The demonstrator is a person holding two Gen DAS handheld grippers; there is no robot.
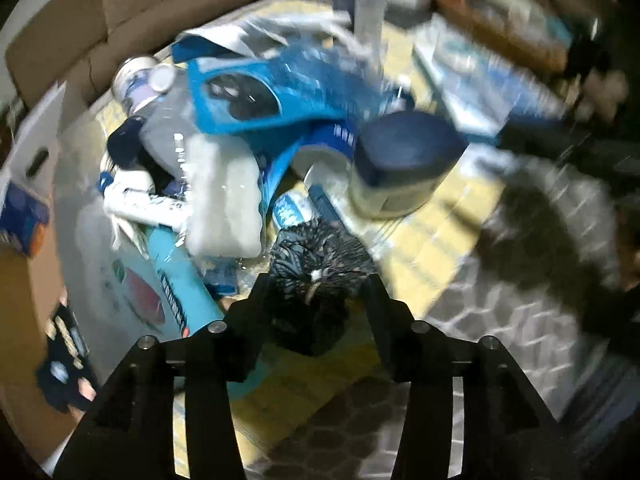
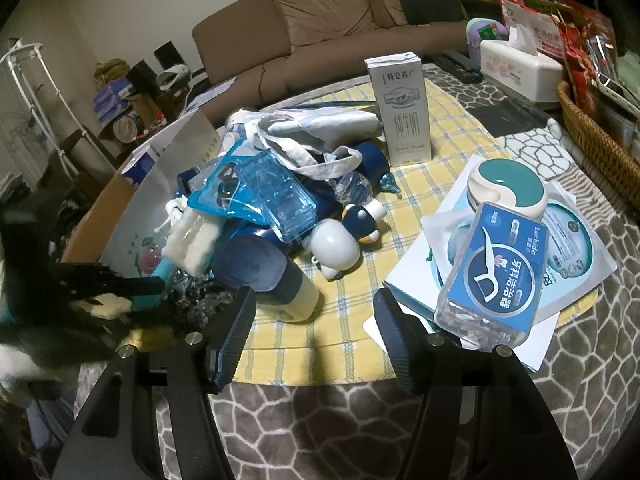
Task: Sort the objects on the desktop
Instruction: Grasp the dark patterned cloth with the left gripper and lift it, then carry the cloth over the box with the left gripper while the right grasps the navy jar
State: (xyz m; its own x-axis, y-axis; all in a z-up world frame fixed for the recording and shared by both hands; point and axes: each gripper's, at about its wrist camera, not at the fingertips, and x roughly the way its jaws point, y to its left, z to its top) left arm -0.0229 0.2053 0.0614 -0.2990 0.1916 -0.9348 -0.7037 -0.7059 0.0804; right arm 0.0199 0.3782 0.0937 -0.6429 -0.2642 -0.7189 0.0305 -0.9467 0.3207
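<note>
Most objects are left heaped mid-frame on the worktop (image 2: 360, 344), while a dark bundle (image 1: 316, 280) is pinched by the left gripper (image 1: 316, 292) and the right gripper (image 2: 314, 312) is held spread, empty.

A brown sofa (image 2: 332, 20) stands behind the bench (image 2: 320, 420) (grey pebble-patterned cover), beside a wicker basket (image 2: 596, 136).

Left claw (image 1: 316, 292) clamped — right claw (image 2: 314, 312) agape.

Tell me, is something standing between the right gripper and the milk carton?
Yes. The right gripper is open and low at the table edge; the blue-capped jar and white toy lie between it and the milk carton.
</note>
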